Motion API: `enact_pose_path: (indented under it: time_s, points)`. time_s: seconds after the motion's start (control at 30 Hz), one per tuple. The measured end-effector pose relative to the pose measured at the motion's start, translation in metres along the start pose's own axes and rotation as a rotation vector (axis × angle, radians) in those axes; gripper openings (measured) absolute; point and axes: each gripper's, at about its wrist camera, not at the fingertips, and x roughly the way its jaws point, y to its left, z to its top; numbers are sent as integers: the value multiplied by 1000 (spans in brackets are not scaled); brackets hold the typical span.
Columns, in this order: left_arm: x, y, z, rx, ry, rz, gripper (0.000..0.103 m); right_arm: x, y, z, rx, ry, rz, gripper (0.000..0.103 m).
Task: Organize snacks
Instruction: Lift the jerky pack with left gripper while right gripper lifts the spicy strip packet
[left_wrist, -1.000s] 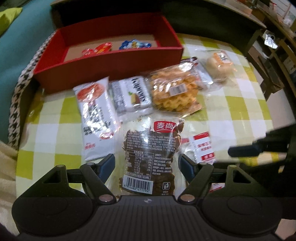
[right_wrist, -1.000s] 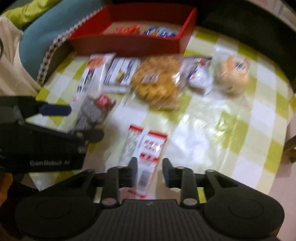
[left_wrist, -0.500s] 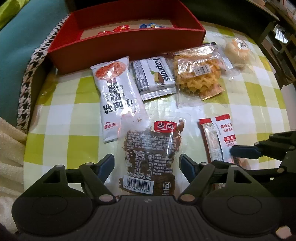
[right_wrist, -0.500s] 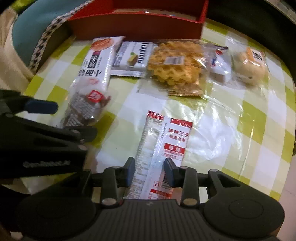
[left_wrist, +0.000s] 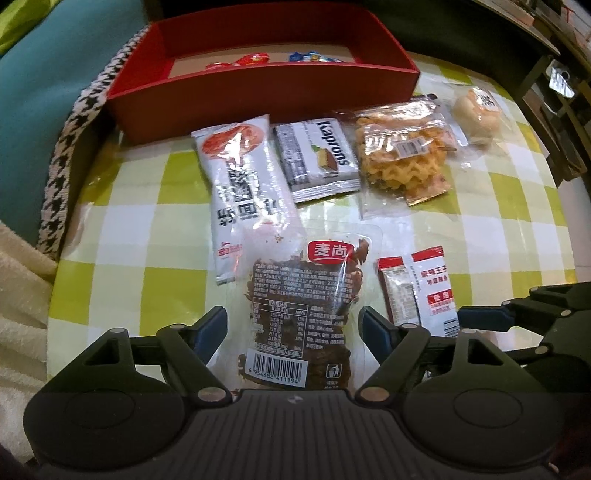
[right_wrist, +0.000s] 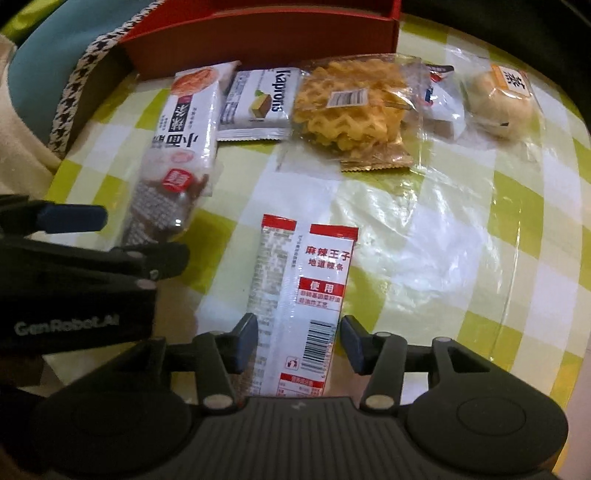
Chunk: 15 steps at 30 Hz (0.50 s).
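Observation:
A clear pack of dark brown snack (left_wrist: 299, 317) with a red label lies between the open fingers of my left gripper (left_wrist: 293, 328). A red-and-white stick pack (right_wrist: 301, 306) lies between the open fingers of my right gripper (right_wrist: 299, 341); it also shows in the left wrist view (left_wrist: 421, 291). Neither gripper pinches its pack. Behind them lie a long white pack (left_wrist: 243, 184), a Kaprons wafer pack (left_wrist: 317, 158), a waffle pack (left_wrist: 402, 155) and a wrapped bun (left_wrist: 476, 110). A red box (left_wrist: 258, 88) at the back holds a few small candies (left_wrist: 255, 59).
The snacks lie on a round table with a green-and-white checked cloth (left_wrist: 147, 229). A houndstooth cushion edge (left_wrist: 74, 147) and a teal seat border it on the left. A small white pack (right_wrist: 439, 99) lies between waffle pack and bun. Dark furniture stands at the right.
Both grippers have moved forward over the table, so the box and snacks look nearer. The right gripper's fingers have opened wider around the stick pack. The left gripper stays open.

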Motion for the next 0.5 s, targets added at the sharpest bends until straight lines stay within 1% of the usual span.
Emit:
enact_pose_path:
  time_s: [0.07,0.13,0.2,0.23,0.27,0.33,0.37,0.4,0.5]
  points:
    - [0,4,-2,-10,1,0,83,0,6,0,-12,-2,-9,62]
    - [0,7,-4,-16,3,3,83,5,15,-1,-33,8,-2,65]
    - [0,10,-7,-17,7,4,83,7,24,-2,-66,11,1,78]
    - [1,10,-8,-16,10,7,83,9,28,-3,-89,9,-8,81]
    - [2,11,-9,-16,14,12,83,12,32,-5,-114,-2,-28,81]
    - [3,14,-12,-24,21,17,83,12,35,-9,-126,-22,-47,74]
    - [3,16,-12,-30,20,13,83,10,33,-10,-128,-29,-54,66]
    - [3,17,-13,-33,19,10,83,9,30,-10,-127,-33,-49,61]
    - [0,20,-12,-40,12,4,83,4,16,-11,-107,-35,-16,55]
